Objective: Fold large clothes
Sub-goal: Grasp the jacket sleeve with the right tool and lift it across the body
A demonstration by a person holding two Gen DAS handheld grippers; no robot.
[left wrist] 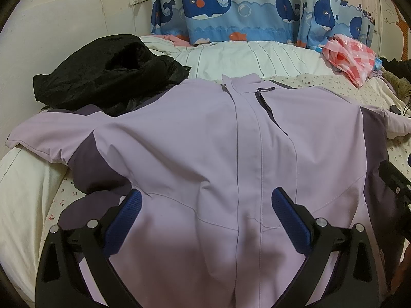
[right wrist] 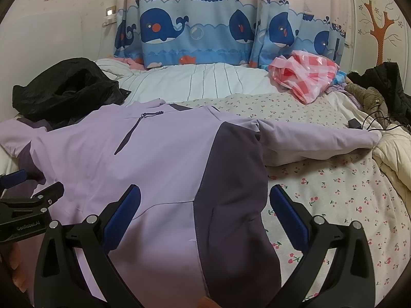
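Observation:
A lilac jacket (left wrist: 205, 138) with dark purple side panels lies spread front-up on the bed, collar far, sleeves out to both sides. It also shows in the right wrist view (right wrist: 159, 154), with its right sleeve (right wrist: 316, 141) stretched over the floral sheet. My left gripper (left wrist: 205, 205) is open and empty above the jacket's lower front, near the zip line. My right gripper (right wrist: 205, 202) is open and empty above the jacket's lower right side, over the dark panel. Each gripper shows at the edge of the other's view.
A black coat (left wrist: 108, 77) lies heaped at the far left, partly on the left sleeve. A pink checked plastic bag (right wrist: 305, 74) sits far right. Cables and dark clothes (right wrist: 385, 95) lie at the right edge. Floral sheet (right wrist: 334, 205) lies right of the jacket. Whale curtain behind.

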